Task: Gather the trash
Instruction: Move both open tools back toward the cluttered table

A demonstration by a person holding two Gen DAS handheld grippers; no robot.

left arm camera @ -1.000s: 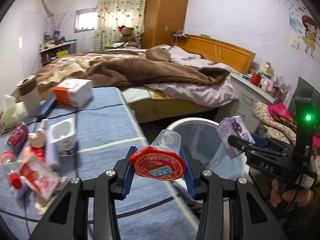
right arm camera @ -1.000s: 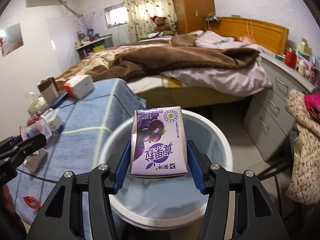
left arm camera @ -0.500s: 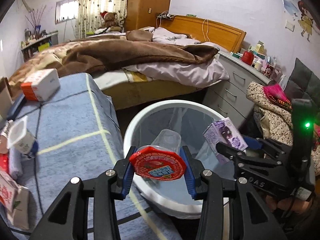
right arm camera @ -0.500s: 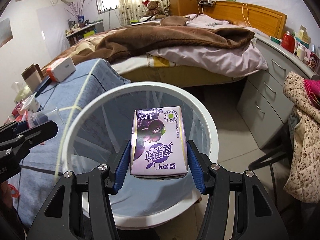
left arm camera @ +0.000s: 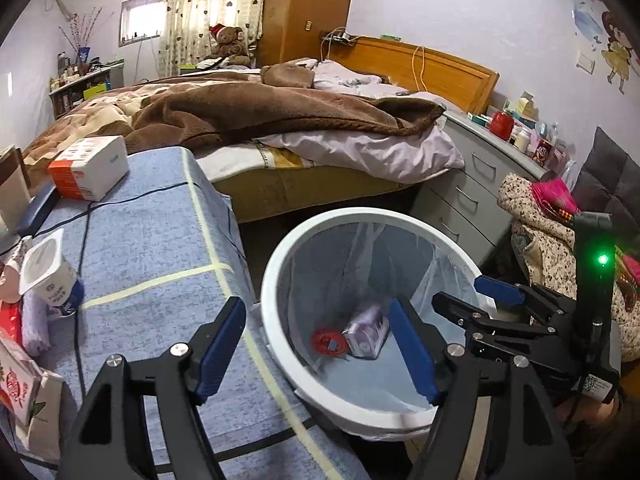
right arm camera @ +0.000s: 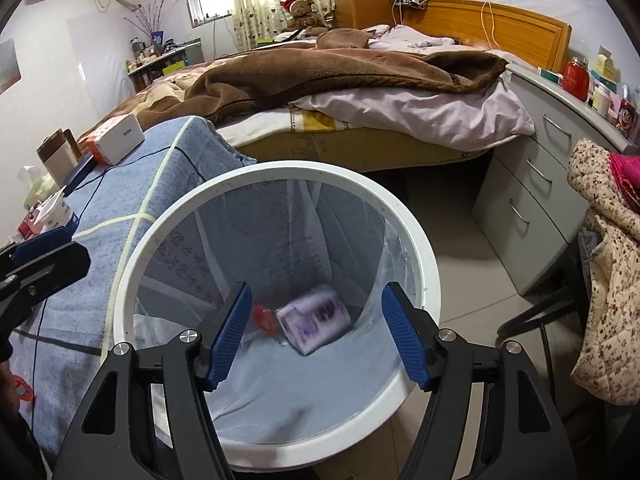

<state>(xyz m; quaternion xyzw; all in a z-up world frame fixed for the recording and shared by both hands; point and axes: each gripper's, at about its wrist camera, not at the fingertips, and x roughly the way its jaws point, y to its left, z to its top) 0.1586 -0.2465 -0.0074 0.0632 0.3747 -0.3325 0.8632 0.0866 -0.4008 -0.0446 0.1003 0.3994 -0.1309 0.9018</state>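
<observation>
A white bin (left arm camera: 276,272) lined with a clear bag stands on the floor beside the blue-clothed table (left arm camera: 152,248); it also shows in the right wrist view (right arm camera: 416,232). A purple milk carton (left arm camera: 366,336) (right arm camera: 314,320) and a clear cup with a red lid (left arm camera: 328,342) (right arm camera: 264,318) lie at the bin's bottom. My left gripper (left arm camera: 318,354) is open and empty over the bin's near rim. My right gripper (right arm camera: 316,338) is open and empty above the bin; it shows in the left wrist view (left arm camera: 486,300).
On the table lie a white yoghurt cup (left arm camera: 48,276), an orange-and-white box (left arm camera: 90,166), a black cable (left arm camera: 84,240) and red wrappers (left arm camera: 18,384) at the left edge. A bed (left arm camera: 280,120), grey drawers (left arm camera: 468,196) and a clothes-covered chair (right arm camera: 608,264) surround the bin.
Both grippers opened over the bin. The purple carton and the red-lidded cup dropped from the jaws and now lie inside the bin.
</observation>
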